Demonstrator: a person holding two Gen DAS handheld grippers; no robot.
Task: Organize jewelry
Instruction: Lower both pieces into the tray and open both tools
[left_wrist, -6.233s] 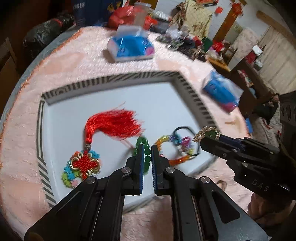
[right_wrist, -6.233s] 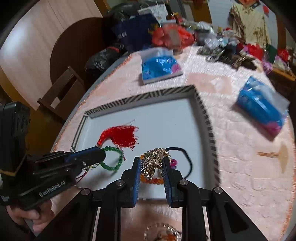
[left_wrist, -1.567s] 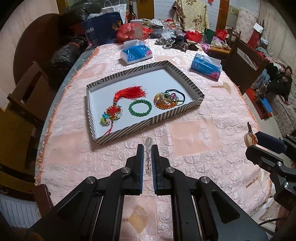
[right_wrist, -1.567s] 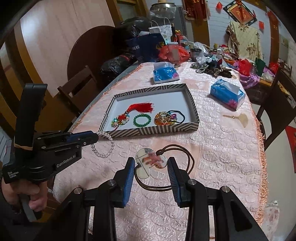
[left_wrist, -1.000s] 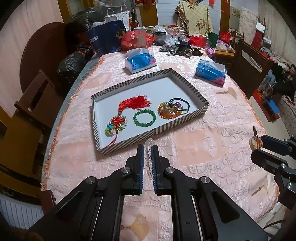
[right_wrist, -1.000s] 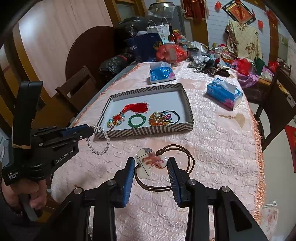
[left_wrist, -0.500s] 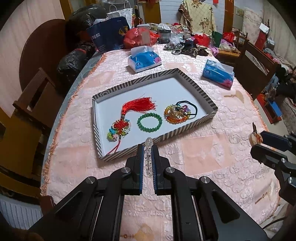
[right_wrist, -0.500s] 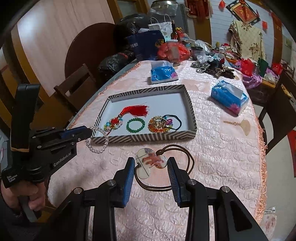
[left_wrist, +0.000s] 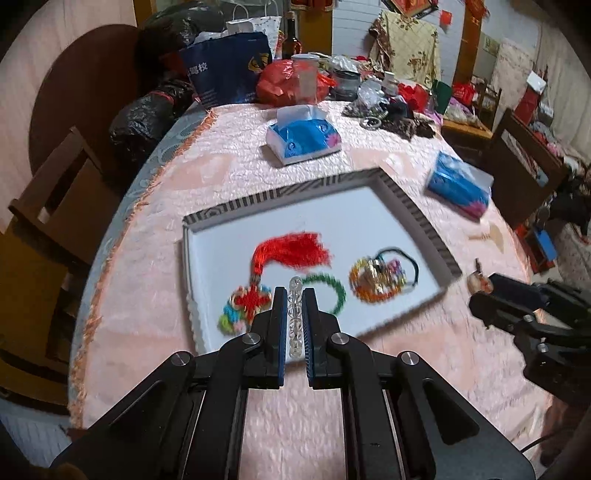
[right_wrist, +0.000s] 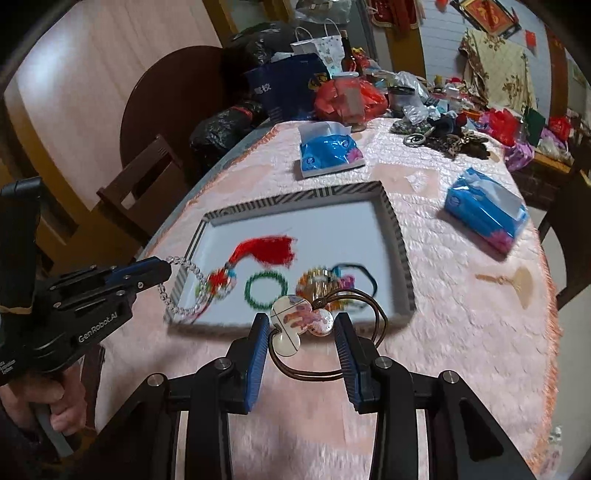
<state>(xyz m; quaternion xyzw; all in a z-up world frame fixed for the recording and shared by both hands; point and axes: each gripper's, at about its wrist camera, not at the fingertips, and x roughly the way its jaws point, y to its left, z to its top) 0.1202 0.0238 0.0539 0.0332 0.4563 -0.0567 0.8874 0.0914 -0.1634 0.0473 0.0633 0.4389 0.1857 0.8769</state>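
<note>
A striped-rim tray (left_wrist: 417, 218) with a white floor lies on the pink tablecloth. In it are a red tassel ornament (left_wrist: 291, 249), a green bead bracelet (left_wrist: 334, 286) and a heap of colourful bracelets (left_wrist: 375, 278). My left gripper (left_wrist: 294, 295) is shut on a clear bead bracelet (left_wrist: 294, 321) over the tray's near rim. In the right wrist view the left gripper (right_wrist: 168, 266) dangles that clear bead bracelet (right_wrist: 181, 295) over the tray's (right_wrist: 400, 251) left corner. My right gripper (right_wrist: 301, 320) is shut on a shell pendant (right_wrist: 295, 319) with a brown cord (right_wrist: 373, 314), just before the near rim.
Two blue tissue packs (left_wrist: 303, 138) (left_wrist: 460, 186) lie beyond and right of the tray. Bags, bottles and clutter (right_wrist: 347, 96) fill the table's far end. A small fan-shaped piece (right_wrist: 517, 282) lies to the right. Wooden chairs (left_wrist: 55, 206) stand at the left edge.
Both grippers have moved forward toward the tray, which now looms larger and sits right under the fingertips. Both grips are unchanged.
</note>
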